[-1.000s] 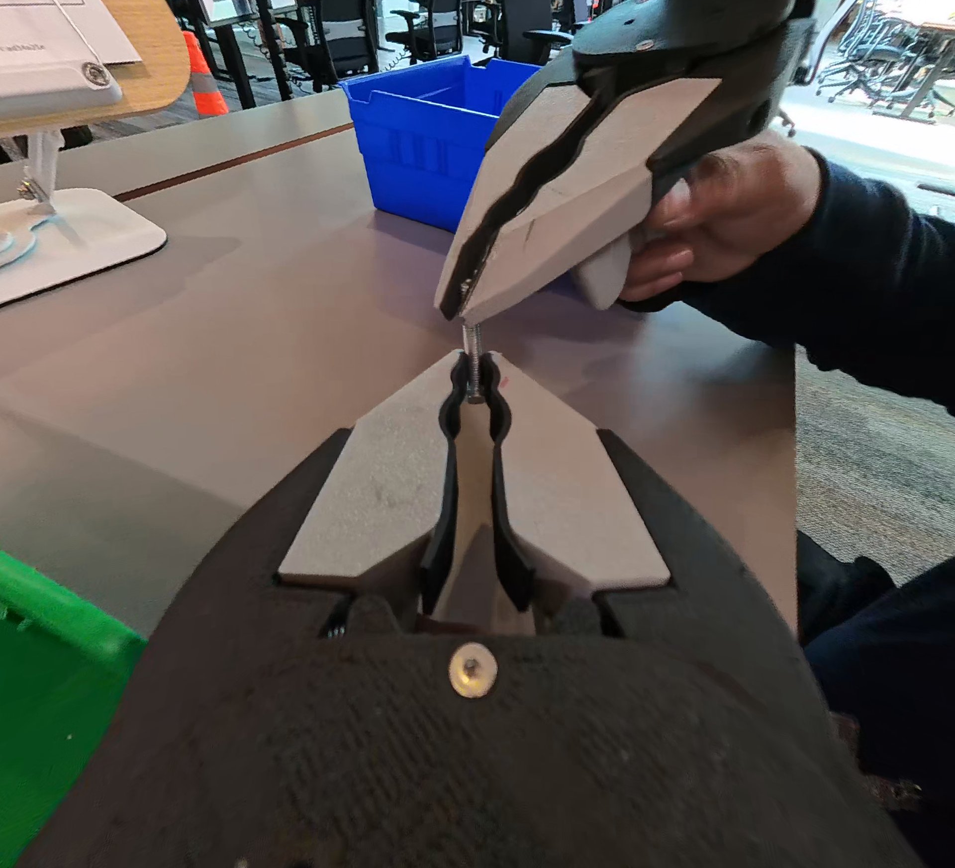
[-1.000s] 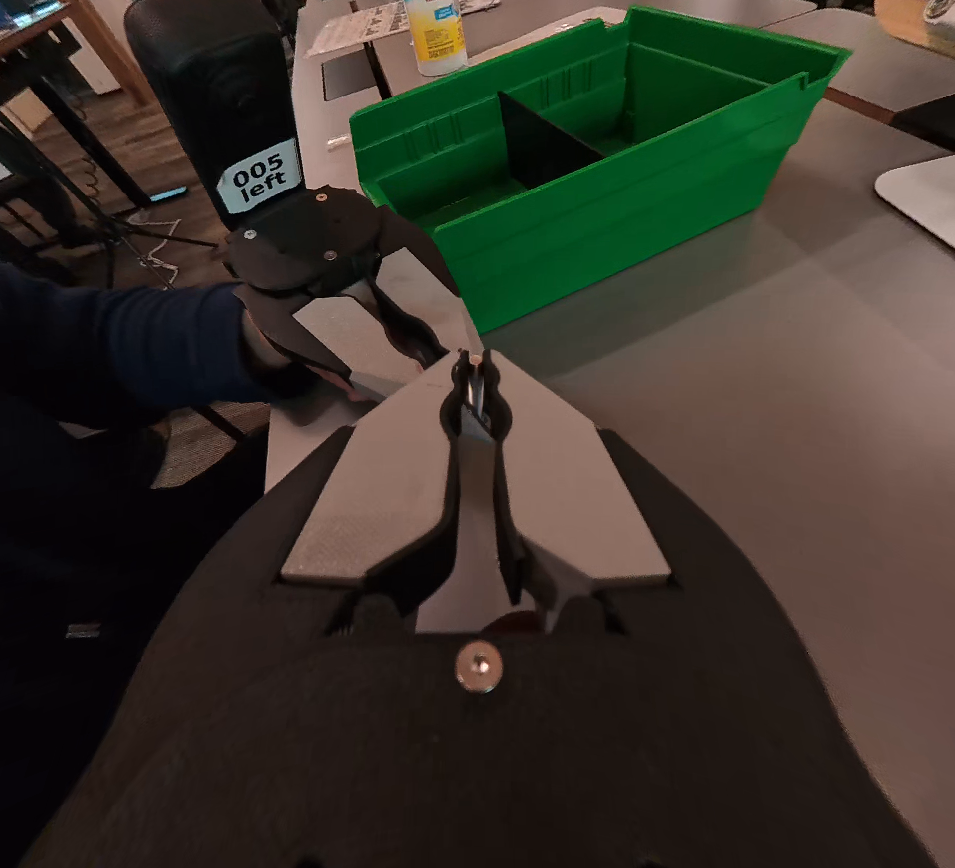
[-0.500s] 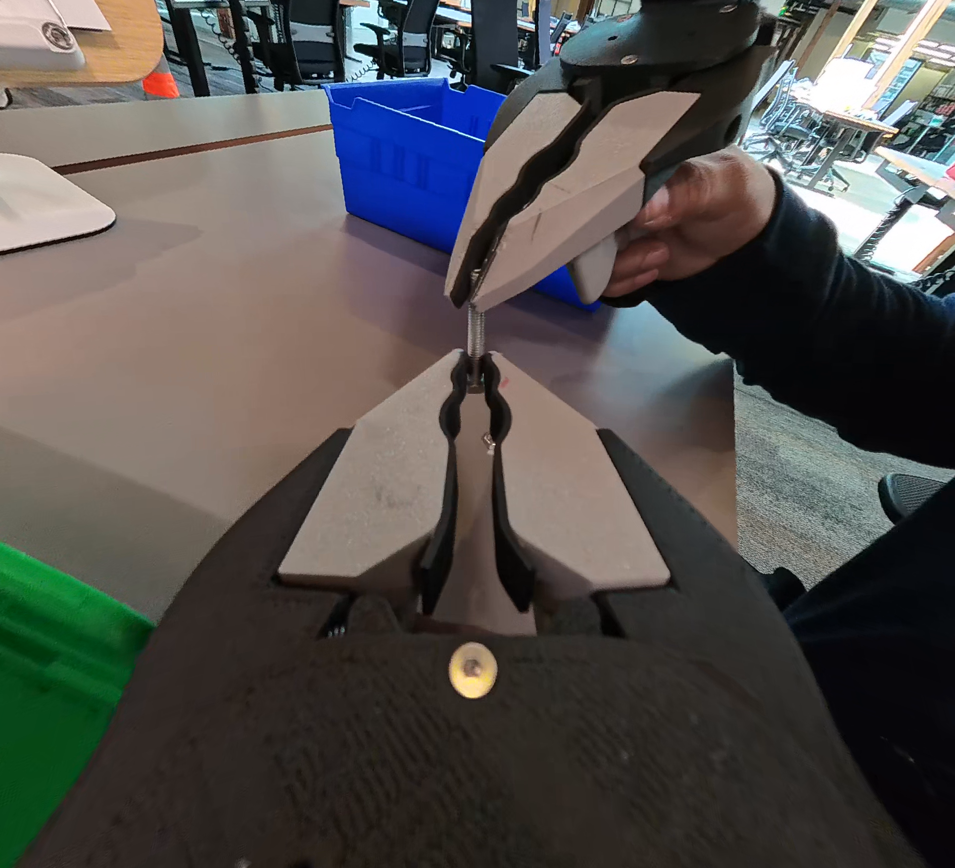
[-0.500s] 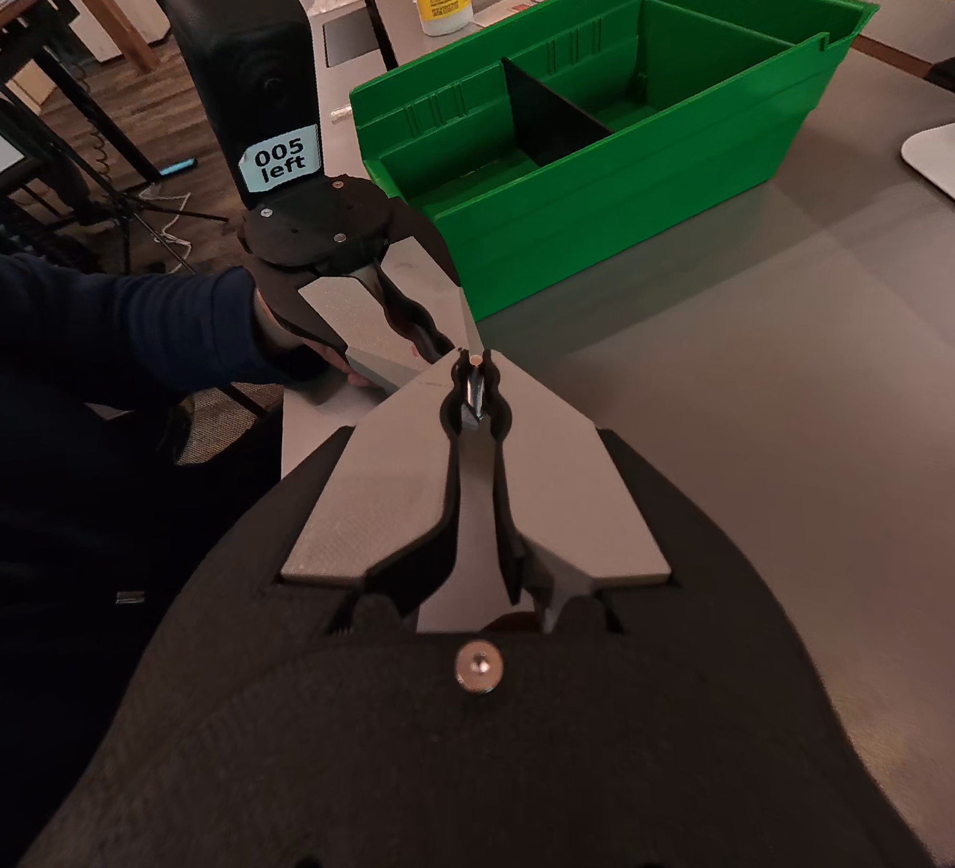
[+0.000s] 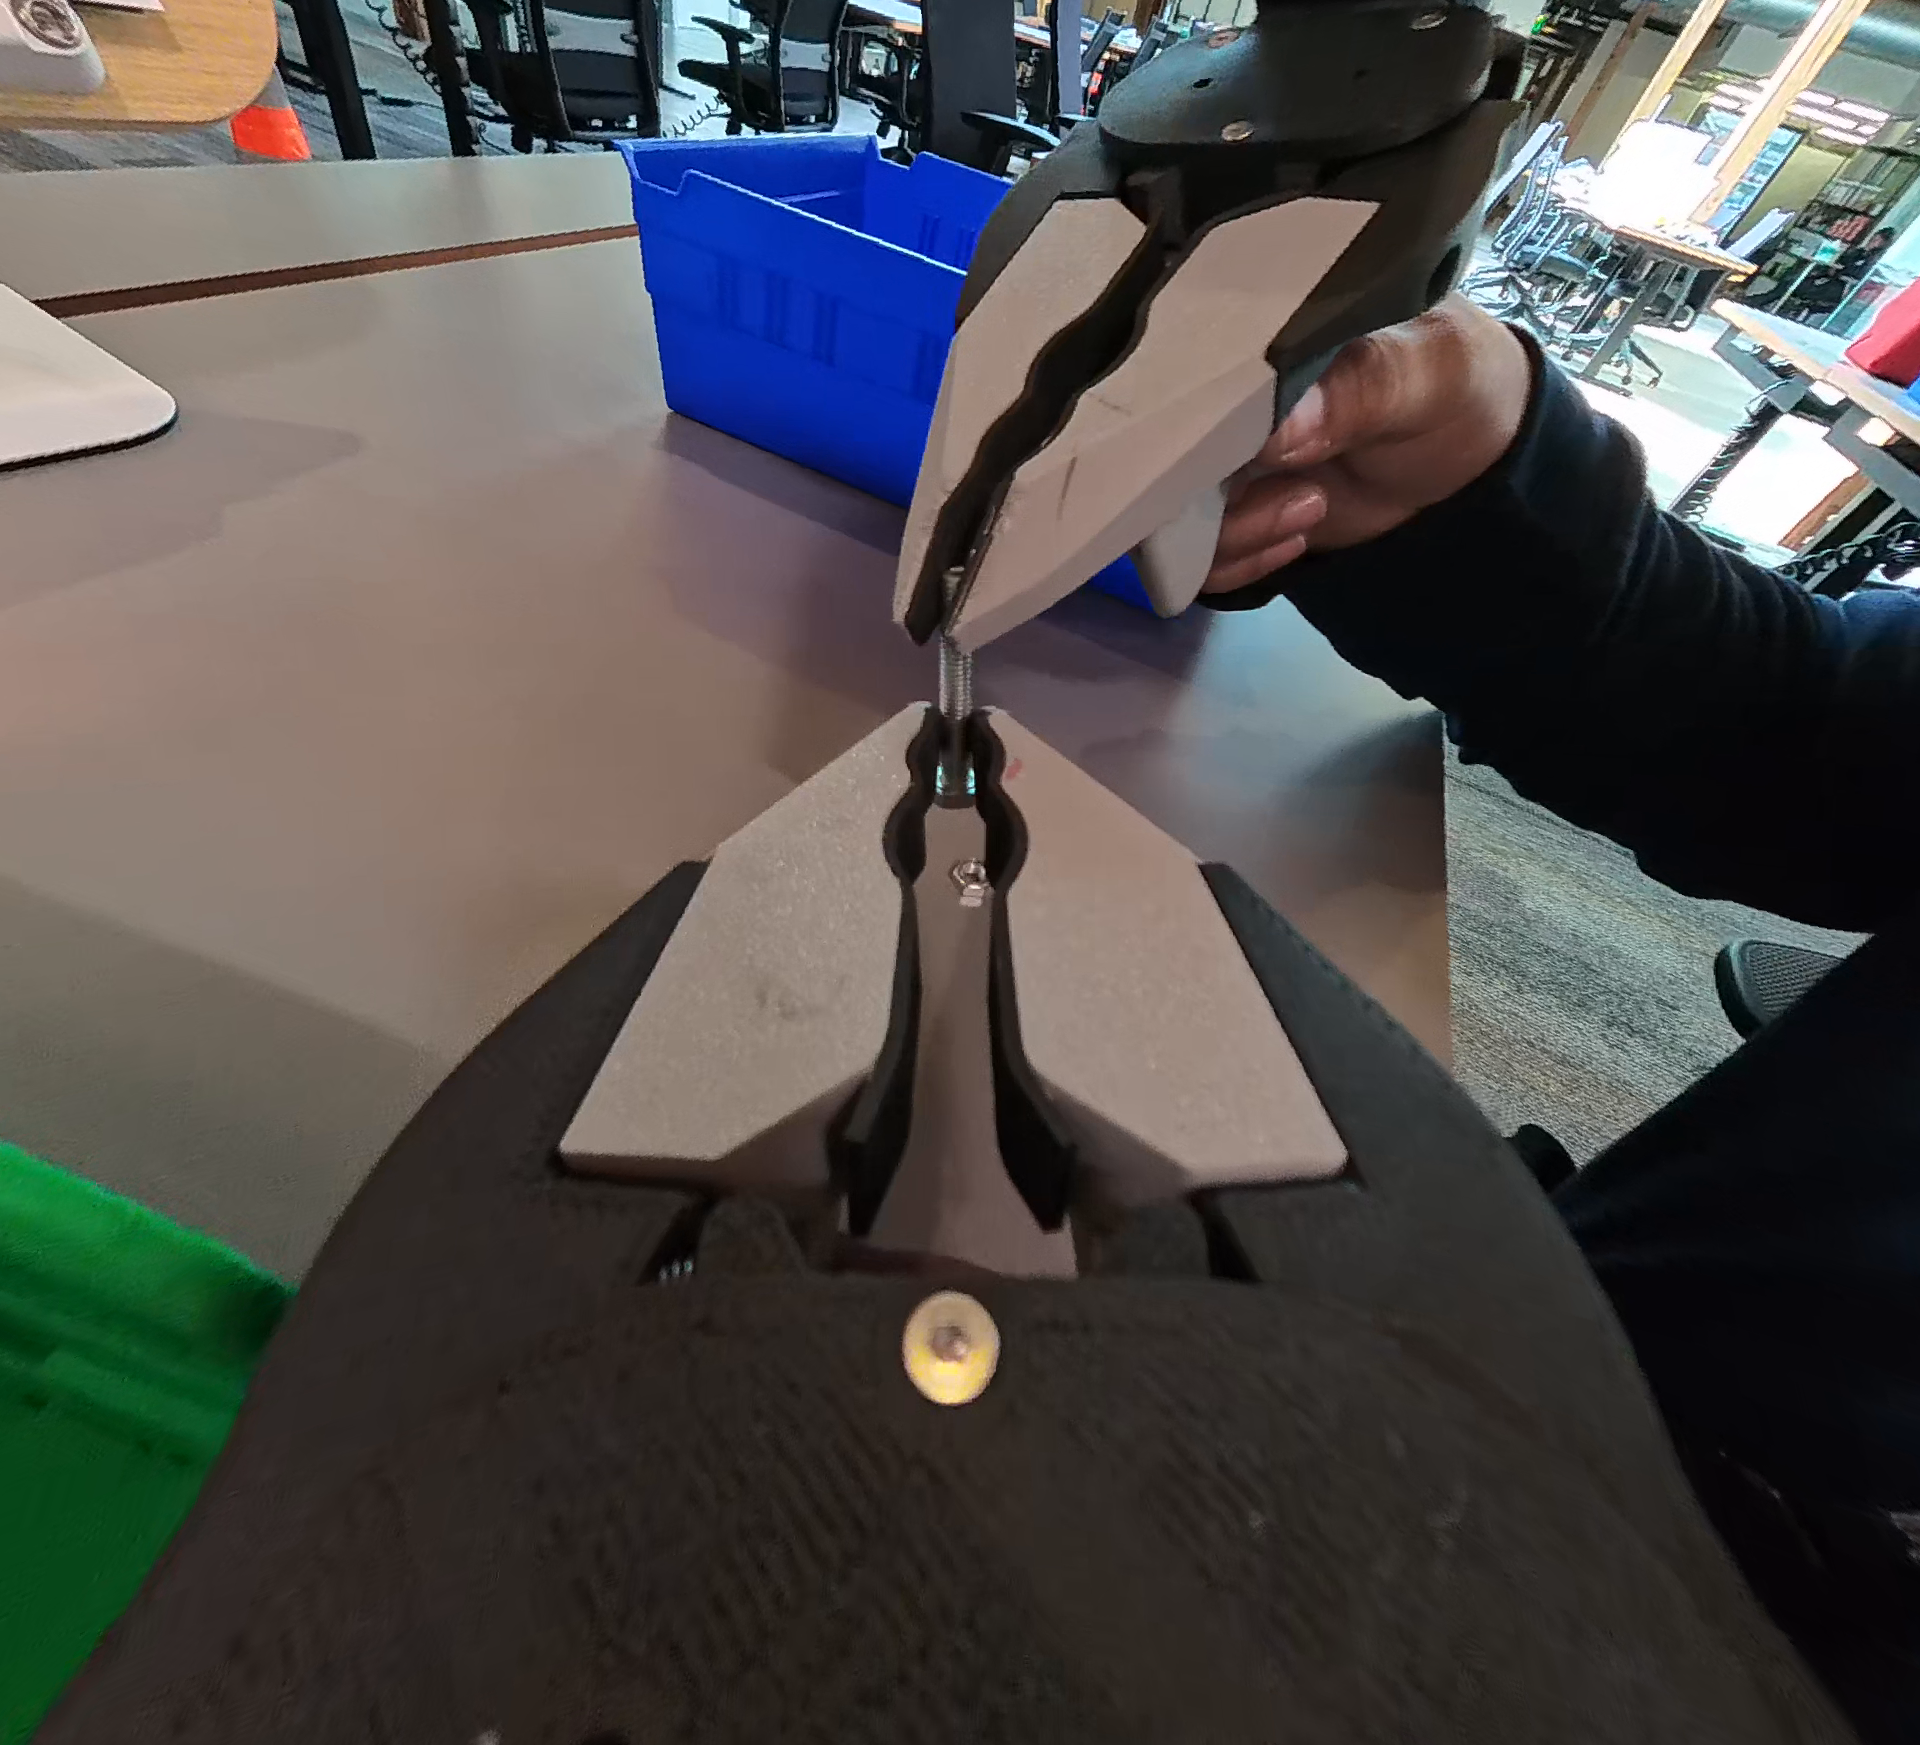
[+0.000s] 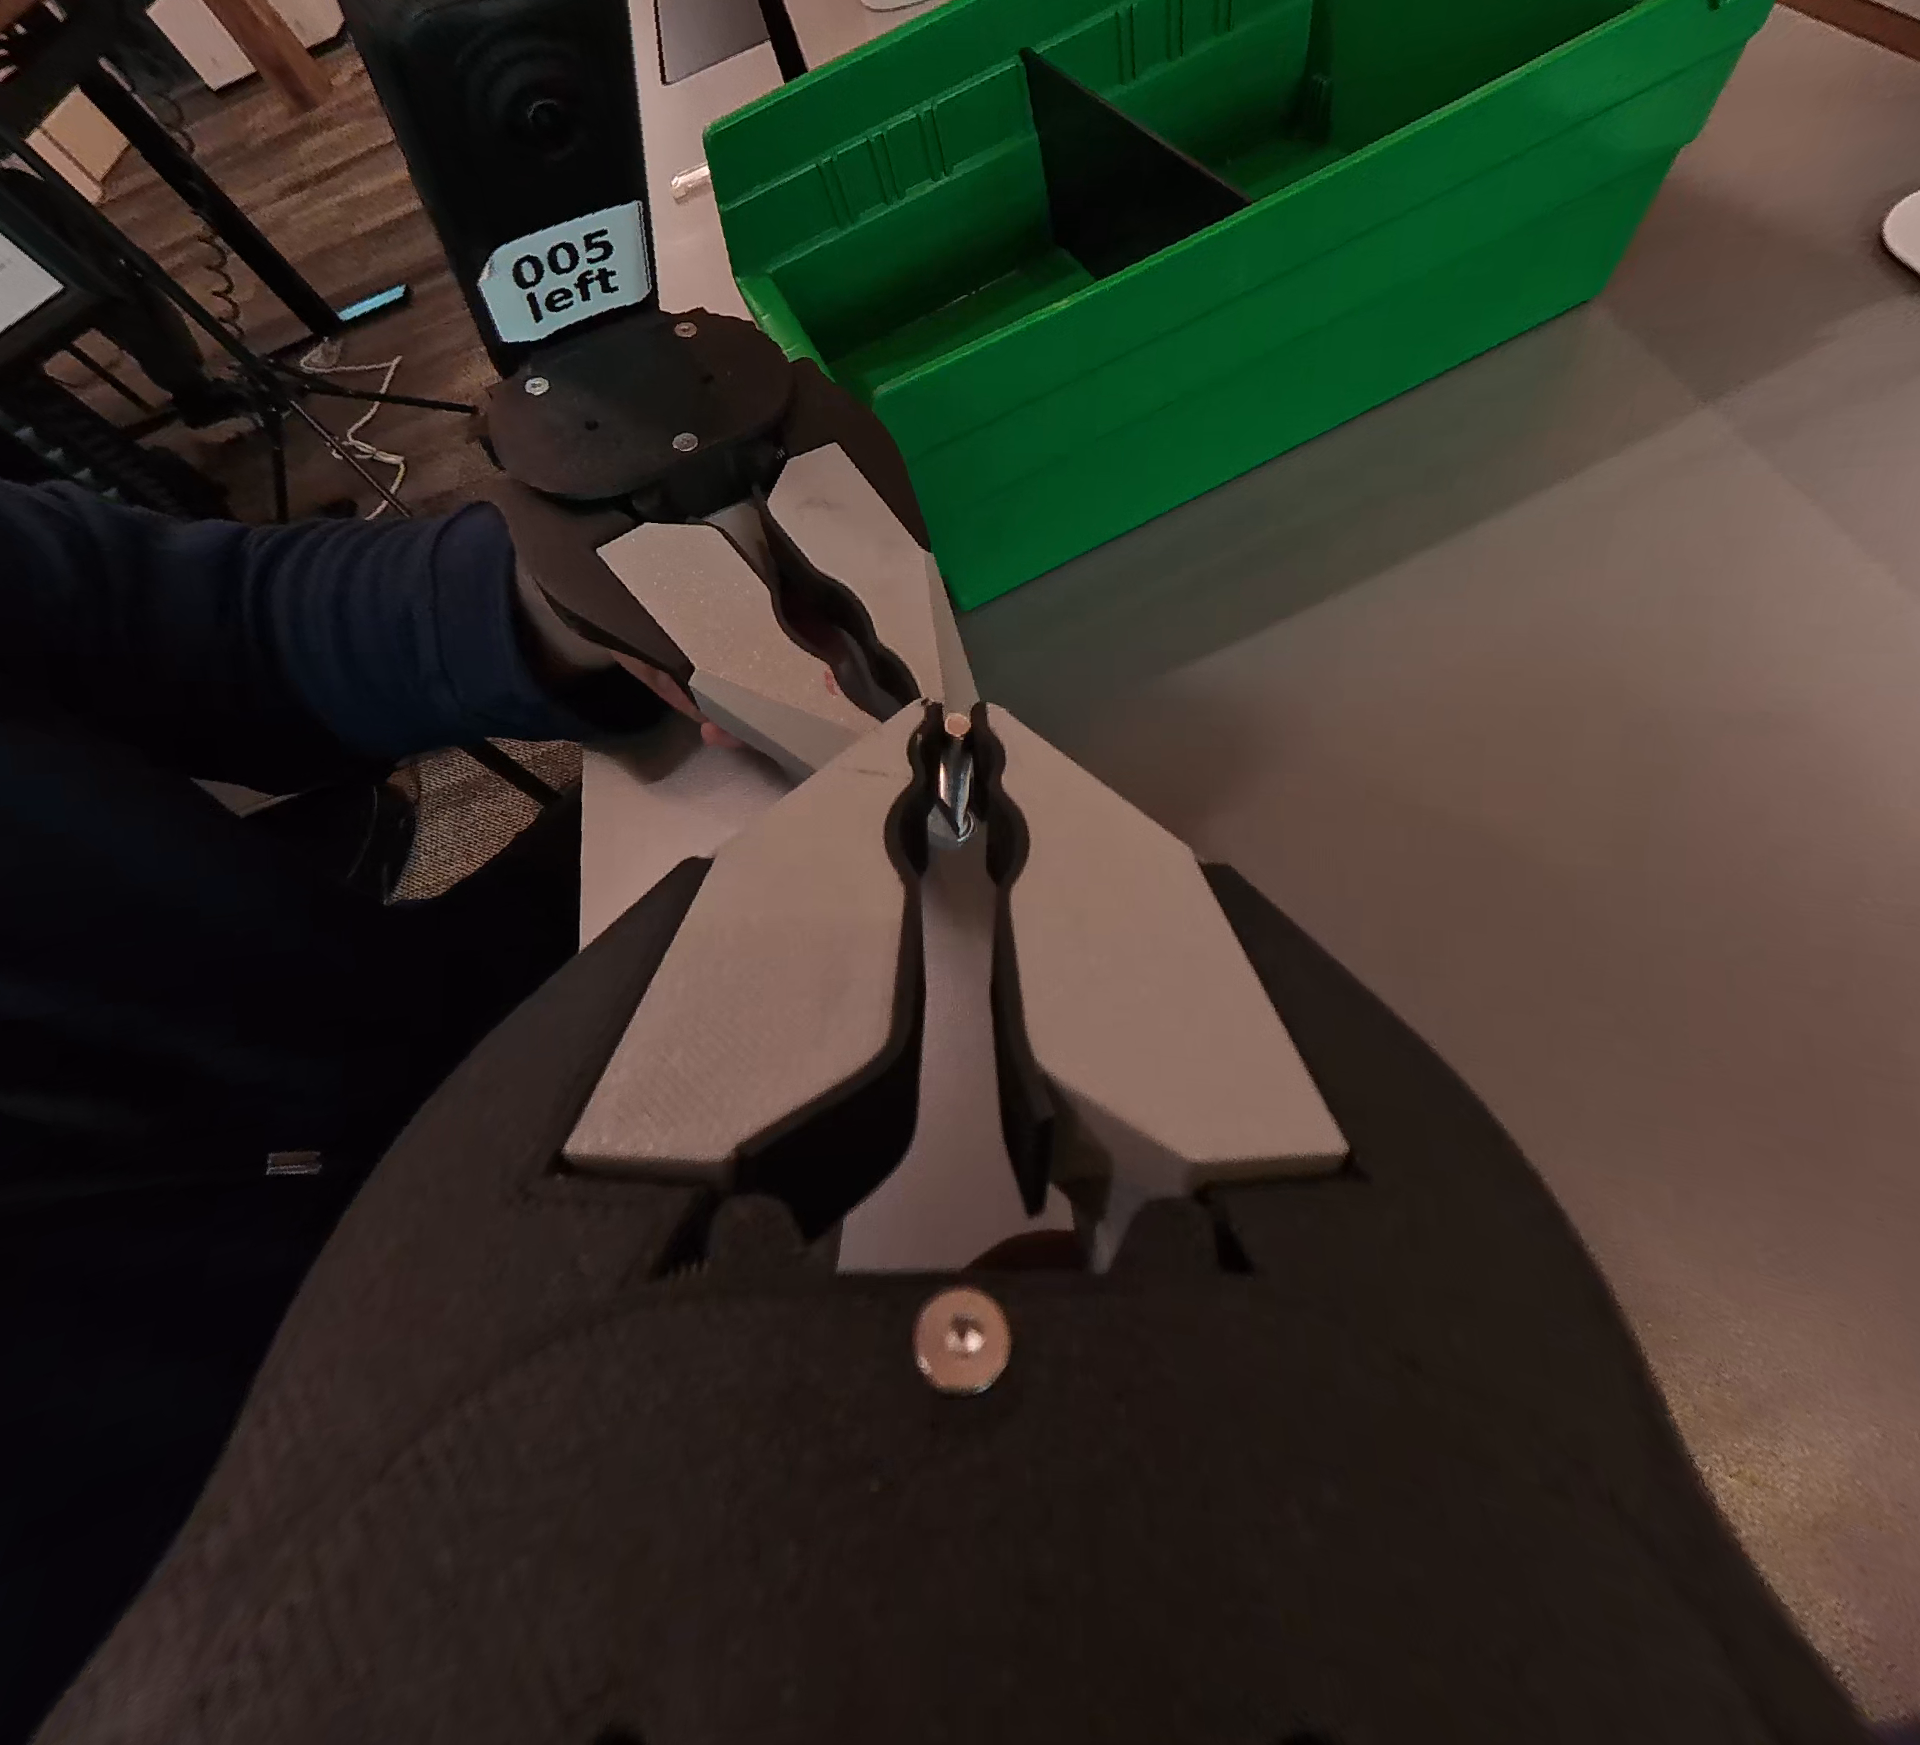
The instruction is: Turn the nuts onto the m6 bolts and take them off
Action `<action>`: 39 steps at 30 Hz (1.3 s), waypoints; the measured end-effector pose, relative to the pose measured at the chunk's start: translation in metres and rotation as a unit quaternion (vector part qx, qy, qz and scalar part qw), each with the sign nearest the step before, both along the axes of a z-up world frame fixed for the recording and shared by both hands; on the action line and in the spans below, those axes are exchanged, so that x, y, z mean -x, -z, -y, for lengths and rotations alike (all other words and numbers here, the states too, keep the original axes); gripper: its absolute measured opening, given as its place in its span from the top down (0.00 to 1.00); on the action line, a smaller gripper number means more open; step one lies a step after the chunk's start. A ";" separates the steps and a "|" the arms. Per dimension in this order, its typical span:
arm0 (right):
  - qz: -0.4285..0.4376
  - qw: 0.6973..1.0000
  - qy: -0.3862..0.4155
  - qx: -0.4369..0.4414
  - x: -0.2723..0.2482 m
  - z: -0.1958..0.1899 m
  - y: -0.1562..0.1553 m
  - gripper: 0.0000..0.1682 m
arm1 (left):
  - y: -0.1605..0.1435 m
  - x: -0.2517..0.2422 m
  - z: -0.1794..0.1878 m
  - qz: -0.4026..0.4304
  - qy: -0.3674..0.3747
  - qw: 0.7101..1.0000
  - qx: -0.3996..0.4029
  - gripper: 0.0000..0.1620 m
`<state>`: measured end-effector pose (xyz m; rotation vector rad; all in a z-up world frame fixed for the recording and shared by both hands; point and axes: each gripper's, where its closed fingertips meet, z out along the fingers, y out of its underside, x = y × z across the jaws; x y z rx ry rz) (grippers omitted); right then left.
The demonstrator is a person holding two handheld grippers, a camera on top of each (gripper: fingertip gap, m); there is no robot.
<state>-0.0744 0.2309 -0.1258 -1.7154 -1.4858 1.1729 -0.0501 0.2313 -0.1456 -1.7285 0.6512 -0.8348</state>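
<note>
A silver m6 bolt (image 5: 951, 672) stands between my two grippers above the grey table (image 5: 416, 635). My left gripper (image 5: 951, 739) is shut on a nut (image 5: 951, 776) at the bolt's lower end. My right gripper (image 5: 940, 620) comes down from above and is shut on the bolt's upper end. In the right wrist view the bolt (image 6: 956, 760) sits between the tips of my right gripper (image 6: 956, 719), and the left gripper (image 6: 831, 615) reaches in from the left, its tips hidden. A loose nut (image 5: 971, 880) lies on the table below the left fingers.
A blue bin (image 5: 790, 324) stands behind the right gripper. A green bin (image 6: 1247, 365) with a black divider stands at the left side and also shows in the left wrist view (image 5: 94, 1383). The table's front edge (image 5: 1444, 864) is close. A white stand base (image 5: 62, 396) is at far left. The grippers are tip to tip, or close to it.
Both grippers stayed joined at the bolt while their angle shifted; the right gripper now stands more upright. The loose nut on the table came into view between the left fingers.
</note>
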 end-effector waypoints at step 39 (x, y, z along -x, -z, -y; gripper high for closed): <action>0.168 0.976 -0.012 -0.140 -0.041 0.002 0.102 0.95 | 0.005 -0.005 0.020 -0.032 0.063 0.997 -0.011 0.98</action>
